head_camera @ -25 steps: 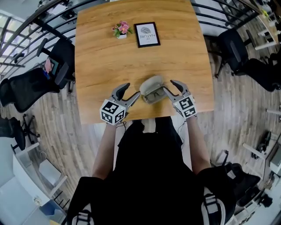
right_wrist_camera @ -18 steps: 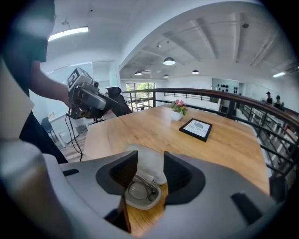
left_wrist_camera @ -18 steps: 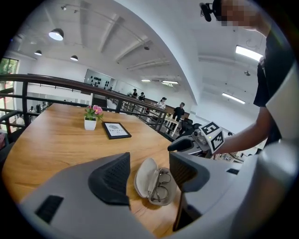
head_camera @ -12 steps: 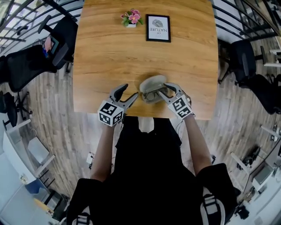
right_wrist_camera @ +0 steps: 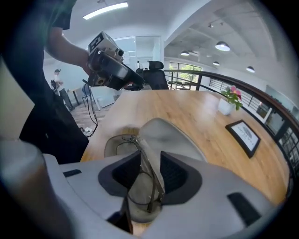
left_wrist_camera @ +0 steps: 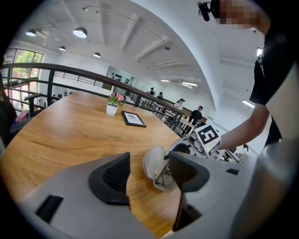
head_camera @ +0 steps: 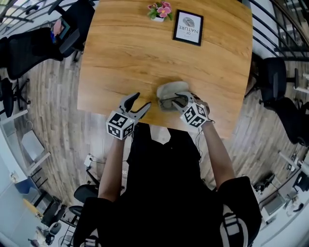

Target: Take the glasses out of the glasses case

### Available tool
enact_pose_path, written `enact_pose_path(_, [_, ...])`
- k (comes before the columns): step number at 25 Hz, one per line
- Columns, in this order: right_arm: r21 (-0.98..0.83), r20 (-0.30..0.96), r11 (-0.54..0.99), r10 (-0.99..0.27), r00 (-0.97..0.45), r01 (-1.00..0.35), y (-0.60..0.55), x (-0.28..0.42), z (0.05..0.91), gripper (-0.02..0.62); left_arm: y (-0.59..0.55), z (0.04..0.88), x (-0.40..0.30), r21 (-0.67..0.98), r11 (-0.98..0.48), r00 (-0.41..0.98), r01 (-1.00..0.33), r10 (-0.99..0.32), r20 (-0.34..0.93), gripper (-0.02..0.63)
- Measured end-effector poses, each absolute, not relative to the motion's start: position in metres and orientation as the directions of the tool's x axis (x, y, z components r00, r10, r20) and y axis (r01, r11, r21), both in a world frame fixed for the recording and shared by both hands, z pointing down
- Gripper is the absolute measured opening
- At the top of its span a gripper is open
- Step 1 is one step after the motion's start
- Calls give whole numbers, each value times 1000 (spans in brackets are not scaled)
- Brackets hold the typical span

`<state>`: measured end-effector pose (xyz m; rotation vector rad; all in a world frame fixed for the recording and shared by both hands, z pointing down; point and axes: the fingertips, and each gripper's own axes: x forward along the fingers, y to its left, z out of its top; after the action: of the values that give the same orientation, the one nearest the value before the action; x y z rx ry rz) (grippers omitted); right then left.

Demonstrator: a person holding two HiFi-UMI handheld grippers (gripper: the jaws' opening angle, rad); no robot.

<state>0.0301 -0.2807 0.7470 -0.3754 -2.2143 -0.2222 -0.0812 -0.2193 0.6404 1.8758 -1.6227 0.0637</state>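
Observation:
The grey glasses case (head_camera: 169, 89) lies open near the table's front edge, its lid (right_wrist_camera: 164, 134) raised. The thin-rimmed glasses (right_wrist_camera: 148, 179) rest in its lower half. My right gripper (head_camera: 178, 101) dips into the case from the right. Its jaws have just been closing and straddle the glasses; in the right gripper view (right_wrist_camera: 149, 169) the pads stand close on either side of the frame, and I see no firm press. My left gripper (head_camera: 142, 100) hovers open just left of the case (left_wrist_camera: 153, 163), nothing between its pads (left_wrist_camera: 116, 176).
A framed print (head_camera: 188, 27) and a small pot of pink flowers (head_camera: 161, 10) stand at the table's far side. The wooden table (head_camera: 120, 58) ends right under my grippers. Black office chairs (head_camera: 34, 48) and a railing surround it.
The right gripper has dropped and tilted down into the case, its jaws narrowing around the glasses. The left gripper has sunk slightly and rolled. The head camera has shifted.

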Motion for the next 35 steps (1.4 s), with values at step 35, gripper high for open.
enact_pose_path(35, [63,817,879,227,-531,473,-267,17,743,25,-198,625,-86,412,17,170,-911,-895,413,265])
